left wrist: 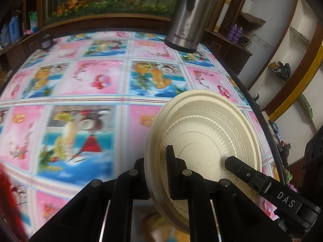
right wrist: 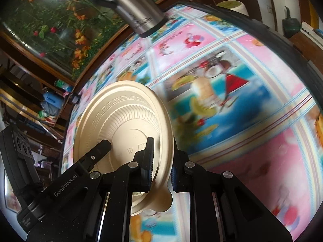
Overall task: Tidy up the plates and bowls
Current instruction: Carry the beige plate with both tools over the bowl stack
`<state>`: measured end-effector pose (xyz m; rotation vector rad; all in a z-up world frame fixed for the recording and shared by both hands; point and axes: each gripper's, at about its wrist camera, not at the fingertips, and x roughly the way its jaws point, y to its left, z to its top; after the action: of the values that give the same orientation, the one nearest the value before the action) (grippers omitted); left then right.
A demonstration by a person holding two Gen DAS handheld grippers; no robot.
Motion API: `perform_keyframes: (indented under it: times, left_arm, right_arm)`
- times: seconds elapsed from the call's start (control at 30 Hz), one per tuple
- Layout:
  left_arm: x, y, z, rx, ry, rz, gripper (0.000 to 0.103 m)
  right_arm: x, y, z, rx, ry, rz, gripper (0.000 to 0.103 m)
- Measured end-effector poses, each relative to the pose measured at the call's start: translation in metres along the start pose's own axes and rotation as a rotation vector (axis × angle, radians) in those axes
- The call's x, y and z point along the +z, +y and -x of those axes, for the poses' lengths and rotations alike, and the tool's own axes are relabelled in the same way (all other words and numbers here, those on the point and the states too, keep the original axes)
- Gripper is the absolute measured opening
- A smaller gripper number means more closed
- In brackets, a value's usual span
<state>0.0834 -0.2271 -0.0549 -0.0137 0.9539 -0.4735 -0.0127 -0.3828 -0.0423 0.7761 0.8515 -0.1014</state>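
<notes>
Above a table covered with a bright pink and blue cloth (left wrist: pixel 84 84), the left-wrist view shows the left gripper (left wrist: pixel 157 171) pinching the rim of a cream plate (left wrist: pixel 203 125), which stands on edge, underside facing right, reaching forward past the fingers. A steel flask (left wrist: pixel 189 16) stands far back. From the right wrist, the right gripper (right wrist: pixel 161 161) pinches the same plate's (right wrist: pixel 121 119) rim from the opposite side, underside facing left. Both grippers look equally near.
</notes>
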Motion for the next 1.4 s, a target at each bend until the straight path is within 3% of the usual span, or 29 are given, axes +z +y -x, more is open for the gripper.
perform_keyframes:
  times: [0.3, 0.63, 1.13, 1.4]
  left_arm:
    - [-0.022, 0.046, 0.074, 0.103, -0.115, 0.014, 0.010]
    - [-0.038, 0.081, 0.133, 0.140, -0.223, 0.068, 0.010]
    - [-0.051, 0.089, 0.155, 0.122, -0.262, 0.083, 0.010]
    - [-0.059, 0.116, 0.168, 0.170, -0.272, 0.103, 0.010]
  right_arm:
    - [-0.038, 0.067, 0.013, 0.103, 0.015, 0.111, 0.013]
    - [-0.070, 0.130, 0.032, 0.179, 0.000, 0.220, 0.013]
    - [-0.086, 0.147, 0.055, 0.201, -0.025, 0.255, 0.013]
    - [-0.091, 0.172, 0.044, 0.230, 0.021, 0.286, 0.013]
